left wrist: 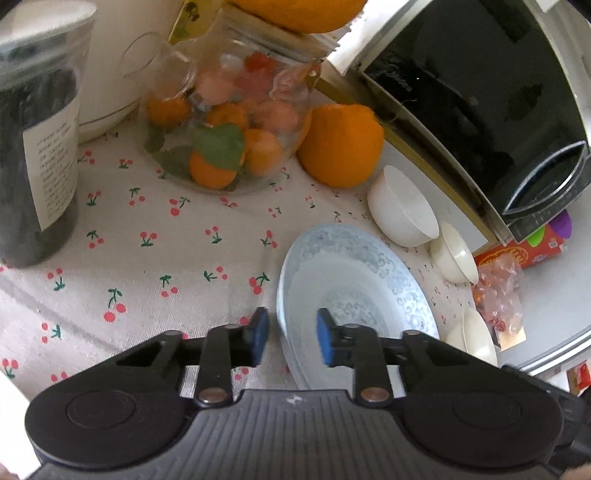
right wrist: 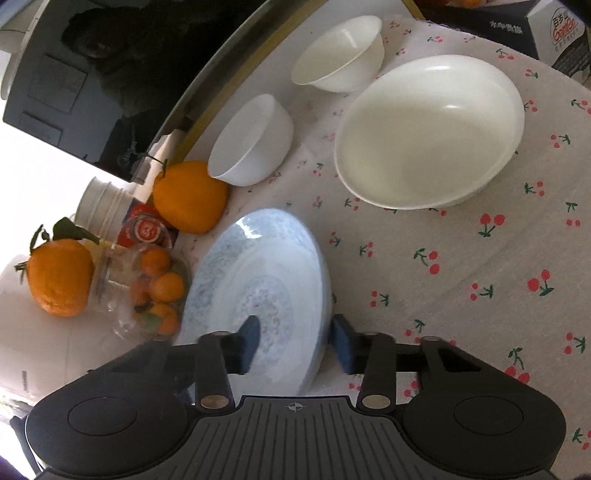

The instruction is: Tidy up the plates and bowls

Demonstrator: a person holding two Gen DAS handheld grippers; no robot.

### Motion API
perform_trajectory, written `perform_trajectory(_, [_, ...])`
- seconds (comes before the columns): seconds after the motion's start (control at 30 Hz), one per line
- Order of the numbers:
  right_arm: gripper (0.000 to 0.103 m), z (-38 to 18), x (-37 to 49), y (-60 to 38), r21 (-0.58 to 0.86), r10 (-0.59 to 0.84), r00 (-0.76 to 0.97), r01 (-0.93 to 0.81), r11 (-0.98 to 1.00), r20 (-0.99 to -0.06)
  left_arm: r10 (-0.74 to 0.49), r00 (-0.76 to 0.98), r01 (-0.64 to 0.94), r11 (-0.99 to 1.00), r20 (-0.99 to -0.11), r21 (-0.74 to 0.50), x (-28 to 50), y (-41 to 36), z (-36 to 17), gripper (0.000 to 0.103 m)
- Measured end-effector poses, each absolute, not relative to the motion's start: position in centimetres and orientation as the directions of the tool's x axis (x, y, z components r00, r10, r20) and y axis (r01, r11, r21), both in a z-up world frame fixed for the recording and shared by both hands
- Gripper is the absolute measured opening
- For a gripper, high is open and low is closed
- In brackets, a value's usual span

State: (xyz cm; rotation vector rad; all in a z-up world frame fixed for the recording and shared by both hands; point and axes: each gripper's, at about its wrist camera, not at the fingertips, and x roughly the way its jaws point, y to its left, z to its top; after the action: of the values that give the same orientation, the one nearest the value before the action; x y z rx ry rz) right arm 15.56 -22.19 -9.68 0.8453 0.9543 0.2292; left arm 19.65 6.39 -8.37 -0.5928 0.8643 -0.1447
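Observation:
A pale blue patterned plate (left wrist: 354, 280) lies on the cherry-print tablecloth; it also shows in the right wrist view (right wrist: 258, 269). My left gripper (left wrist: 291, 338) is open and straddles the plate's near-left rim, one pad outside, one over the plate. My right gripper (right wrist: 295, 343) is open and straddles the plate's right rim. A large white bowl (right wrist: 432, 129) stands to the right of the plate. Two small white bowls (right wrist: 251, 140) (right wrist: 343, 55) stand beyond it. In the left wrist view three small bowls (left wrist: 402, 206) (left wrist: 454, 254) (left wrist: 476, 336) line up along the plate's right.
A glass jar of small oranges (left wrist: 229, 110) and a big orange (left wrist: 340, 144) stand behind the plate. A dark jar (left wrist: 33, 147) is at the left. A black microwave (left wrist: 480, 92) runs along the right. A carton (right wrist: 554, 29) is at the far right.

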Motion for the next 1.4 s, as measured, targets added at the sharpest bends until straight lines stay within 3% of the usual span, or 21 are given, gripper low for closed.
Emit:
perform_trajectory(0.07, [0.019, -10.0, 15.6, -22.3, 0.713, 0.505, 0.581, 0.198, 0.673, -0.638, -0.352, 0.654, -0.126, 0.822, -0.67, -0.555, 19.6, 6.6, -8.6, 0.014])
perform_trajectory(0.17, [0.011, -10.3, 15.5, -22.7, 0.708, 0.496, 0.578, 0.217, 0.672, -0.648, -0.366, 0.644, -0.131, 0.813, -0.672, -0.568, 19.5, 6.9, -8.6, 0.011])
perform_trajectory(0.4, [0.011, -9.2, 15.2, -22.4, 0.652, 0.459, 0.565, 0.197, 0.732, -0.686, -0.338, 0.616, -0.04, 0.889, -0.712, -0.457, 18.9, 5.6, -7.6, 0.01])
perform_trajectory(0.77, [0.011, -8.4, 13.2, -23.1, 0.617, 0.463, 0.502, 0.194, 0.763, -0.73, -0.342, 0.552, 0.051, 0.924, -0.76, -0.379, 17.7, 4.7, -7.4, 0.011])
perform_trajectory(1.4, [0.014, -8.7, 12.7, -22.9, 0.601, 0.464, 0.464, 0.202, 0.774, -0.754, -0.318, 0.517, 0.05, 0.938, -0.795, -0.342, 17.4, 4.3, -7.6, 0.011])
